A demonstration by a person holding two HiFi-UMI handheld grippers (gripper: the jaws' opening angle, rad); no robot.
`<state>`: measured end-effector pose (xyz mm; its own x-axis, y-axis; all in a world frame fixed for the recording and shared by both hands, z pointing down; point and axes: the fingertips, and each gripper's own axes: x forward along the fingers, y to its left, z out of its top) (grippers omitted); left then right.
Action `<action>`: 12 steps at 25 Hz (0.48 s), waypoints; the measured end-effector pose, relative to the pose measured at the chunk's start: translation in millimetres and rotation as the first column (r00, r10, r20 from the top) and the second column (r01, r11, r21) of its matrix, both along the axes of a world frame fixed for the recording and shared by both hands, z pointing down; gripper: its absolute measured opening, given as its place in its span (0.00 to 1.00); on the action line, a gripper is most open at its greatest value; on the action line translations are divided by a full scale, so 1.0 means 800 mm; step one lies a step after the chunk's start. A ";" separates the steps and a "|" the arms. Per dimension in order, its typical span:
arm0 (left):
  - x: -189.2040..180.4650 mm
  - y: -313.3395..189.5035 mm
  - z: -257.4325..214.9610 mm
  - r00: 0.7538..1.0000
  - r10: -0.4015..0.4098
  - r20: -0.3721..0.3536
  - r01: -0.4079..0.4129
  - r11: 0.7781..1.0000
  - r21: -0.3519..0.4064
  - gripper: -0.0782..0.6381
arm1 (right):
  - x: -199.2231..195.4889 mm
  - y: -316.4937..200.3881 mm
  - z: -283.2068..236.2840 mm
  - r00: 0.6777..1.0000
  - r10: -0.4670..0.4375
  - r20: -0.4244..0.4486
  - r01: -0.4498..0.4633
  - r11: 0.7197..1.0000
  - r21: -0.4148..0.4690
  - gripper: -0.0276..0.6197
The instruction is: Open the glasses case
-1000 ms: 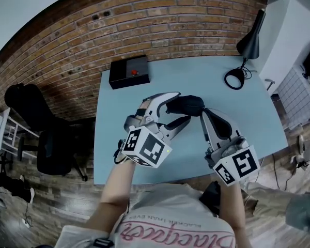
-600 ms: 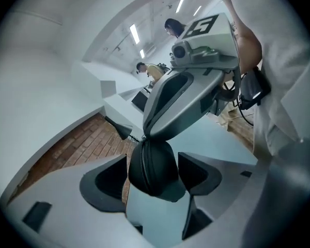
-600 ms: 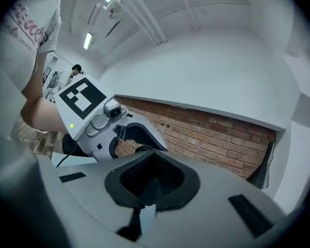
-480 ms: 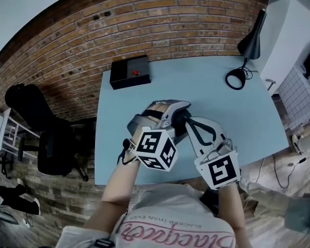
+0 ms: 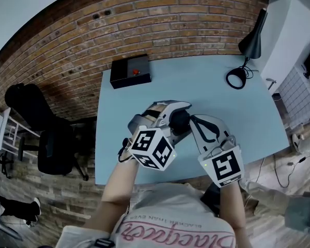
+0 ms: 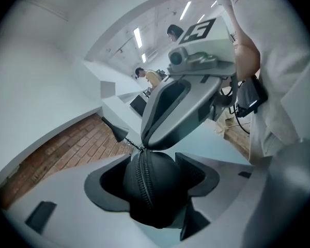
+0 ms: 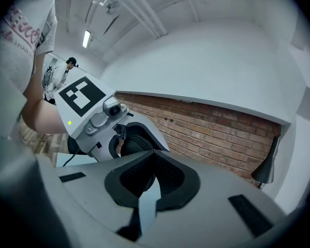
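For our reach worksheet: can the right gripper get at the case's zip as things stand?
Probably yes. The left gripper, jaws just closed further on the case, presents the zip openly, and the right gripper's shut jaws meet at its top end.

The black box with a red button (image 5: 129, 72) sat at the far left corner of the light blue rectangular worktop (image 5: 212, 87), the black desk lamp (image 5: 246, 50) at its far right, and a black office chair (image 5: 46, 138) off its left side. Near the front edge, the black zippered glasses case (image 6: 152, 190) sat between our left gripper's (image 5: 180, 119) fingers, which had just been closing. Our right gripper's (image 5: 194, 120) tips were at its right end.
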<state>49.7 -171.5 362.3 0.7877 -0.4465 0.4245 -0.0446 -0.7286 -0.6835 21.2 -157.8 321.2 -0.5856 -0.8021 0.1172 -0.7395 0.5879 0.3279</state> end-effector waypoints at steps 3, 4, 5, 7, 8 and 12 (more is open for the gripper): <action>-0.003 0.006 -0.010 0.998 0.043 -0.036 -0.043 0.999 -0.003 0.50 | 0.006 -0.002 0.003 0.999 -0.018 0.047 0.020 0.999 -0.049 0.07; -0.003 0.009 -0.013 0.997 0.056 -0.054 -0.057 0.998 -0.007 0.49 | 0.009 -0.003 0.007 0.999 -0.021 0.048 0.024 0.998 -0.064 0.07; -0.004 0.011 -0.018 0.995 0.069 -0.075 -0.071 0.997 -0.013 0.49 | 0.013 -0.003 0.011 0.998 -0.027 0.048 0.030 0.996 -0.079 0.07; -0.004 0.016 -0.026 0.990 0.090 -0.111 -0.094 0.995 -0.031 0.49 | 0.017 0.000 0.015 0.996 -0.047 0.075 0.055 0.994 -0.100 0.07; -0.004 0.017 -0.028 0.988 0.093 -0.122 -0.098 0.994 -0.042 0.49 | 0.018 0.001 0.013 0.993 -0.056 0.102 0.066 0.992 -0.104 0.07; -0.001 0.011 -0.026 0.992 0.044 -0.115 -0.050 0.997 -0.053 0.49 | 0.015 0.004 0.002 0.984 -0.072 0.163 0.089 0.991 -0.099 0.07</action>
<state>48.6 -162.5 341.8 0.8519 -0.3860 0.3539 -0.0849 -0.7686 -0.6341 33.3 -154.5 322.8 -0.6655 -0.7398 0.0989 -0.7263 0.6724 0.1429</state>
